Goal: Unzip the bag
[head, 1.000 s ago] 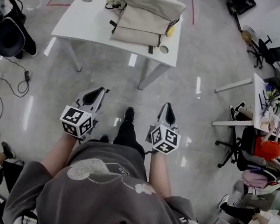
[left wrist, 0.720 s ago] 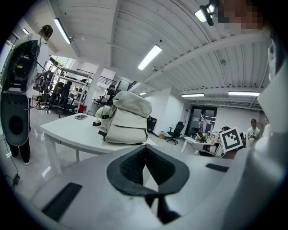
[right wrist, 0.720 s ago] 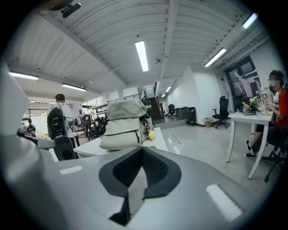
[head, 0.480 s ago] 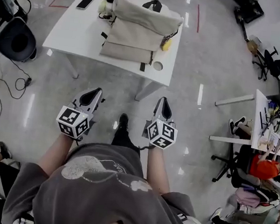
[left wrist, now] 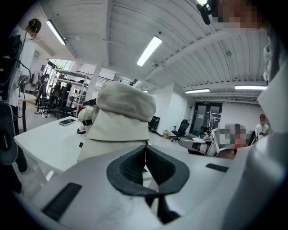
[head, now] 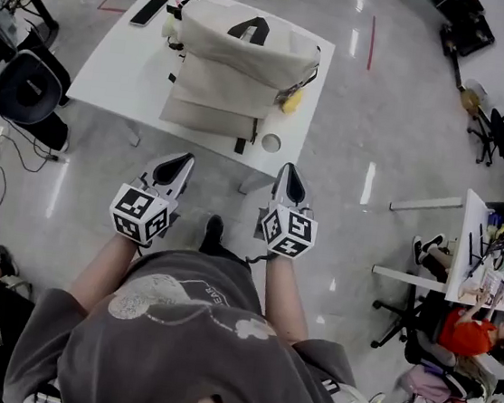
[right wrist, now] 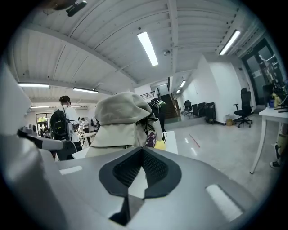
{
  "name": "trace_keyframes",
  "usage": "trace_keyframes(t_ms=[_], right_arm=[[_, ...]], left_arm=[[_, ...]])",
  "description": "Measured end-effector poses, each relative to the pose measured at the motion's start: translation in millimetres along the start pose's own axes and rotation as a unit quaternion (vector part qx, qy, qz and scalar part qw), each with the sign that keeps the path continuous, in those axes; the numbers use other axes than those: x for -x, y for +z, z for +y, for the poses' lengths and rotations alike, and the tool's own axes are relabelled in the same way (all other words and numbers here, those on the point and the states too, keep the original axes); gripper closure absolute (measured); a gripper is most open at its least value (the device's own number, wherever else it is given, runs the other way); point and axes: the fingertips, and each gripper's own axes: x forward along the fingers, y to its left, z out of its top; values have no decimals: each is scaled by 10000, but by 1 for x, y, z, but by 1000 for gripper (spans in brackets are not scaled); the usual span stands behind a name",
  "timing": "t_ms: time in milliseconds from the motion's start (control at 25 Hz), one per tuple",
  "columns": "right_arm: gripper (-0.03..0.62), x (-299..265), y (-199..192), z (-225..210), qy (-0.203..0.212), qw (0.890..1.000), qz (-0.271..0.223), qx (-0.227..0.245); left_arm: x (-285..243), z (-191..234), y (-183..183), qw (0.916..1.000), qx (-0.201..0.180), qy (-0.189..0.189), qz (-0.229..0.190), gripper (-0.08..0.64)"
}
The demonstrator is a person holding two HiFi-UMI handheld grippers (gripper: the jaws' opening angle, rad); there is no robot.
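Note:
A beige backpack [head: 237, 62] stands on a white table [head: 113, 69], its black handle at the top; it also fills the middle of the left gripper view as a bag [left wrist: 120, 119] and the right gripper view as a bag [right wrist: 119, 121]. My left gripper [head: 182, 162] is shut and empty, held short of the table's near edge. My right gripper [head: 288, 171] is likewise shut and empty, just off the table's front right corner. Neither touches the bag.
A phone [head: 149, 11] lies at the table's far left. A white cup [head: 271, 142] and a yellow object [head: 291, 100] sit by the bag's right side. A black chair [head: 24, 90] stands left of the table. Desks and seated people [head: 464, 327] are at the right.
The person has walked toward the table; both grippers, still shut, are now close to its near edge and the bag appears larger and nearer.

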Motion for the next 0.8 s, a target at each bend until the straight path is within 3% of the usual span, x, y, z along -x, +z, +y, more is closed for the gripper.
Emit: trace_keyframes(t_ms=[200,280,400,800], right_arm=[[592,-35,3,-15,397,9989,199,131],[592,-47,1,-18,524,9981,283,158],[592,-61,-1,-21,668,9969,372,190],[592,-73,-17,-26,789,9947,624,210]], left_arm=[[-49,-3,-3,9998,87,88,133,546],[-65,-4,-8,9997,99,96,211,500],[-85,-6,-16,9993,105,95,356,491],[-143,-26,-41,9972,88,-32,746,426]])
